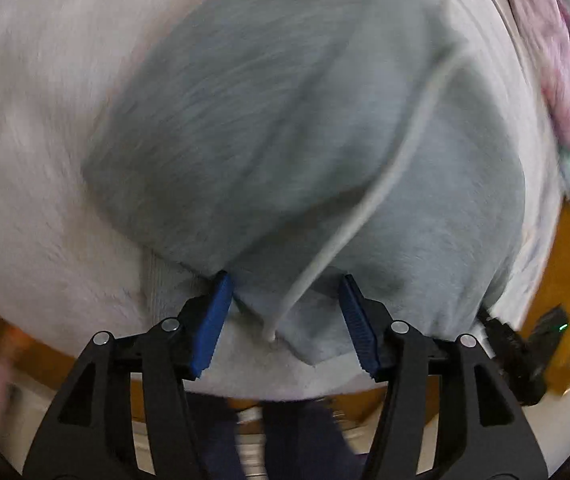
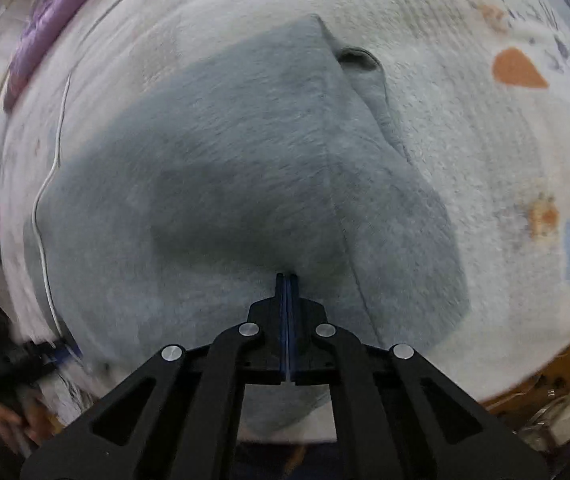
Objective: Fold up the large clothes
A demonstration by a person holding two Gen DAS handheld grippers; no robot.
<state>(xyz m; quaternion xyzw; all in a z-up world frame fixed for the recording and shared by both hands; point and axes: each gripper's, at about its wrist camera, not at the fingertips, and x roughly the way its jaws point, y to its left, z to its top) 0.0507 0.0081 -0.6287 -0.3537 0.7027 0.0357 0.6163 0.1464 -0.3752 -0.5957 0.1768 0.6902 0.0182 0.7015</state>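
A light grey-blue fleece garment [image 1: 285, 120] lies folded on a whitish blanket [image 1: 45, 120], with a pale drawstring [image 1: 397, 152] running across it. My left gripper [image 1: 285, 280] is open over the garment's near edge. A corner of cloth and the cord's end lie between the blue pads [image 1: 215, 316] without being pressed. In the right wrist view the same garment [image 2: 225, 160] fills the middle. My right gripper [image 2: 287, 277] is shut, its tips against the fabric beside a seam. Whether a fold is pinched I cannot tell.
Pink cloth [image 1: 557, 60] lies at the blanket's far right edge, purple cloth [image 2: 45, 20] at its far left in the right wrist view. The blanket [image 2: 465, 140] shows orange and blue patches. A person's dark legs [image 1: 285, 432] stand below the near edge.
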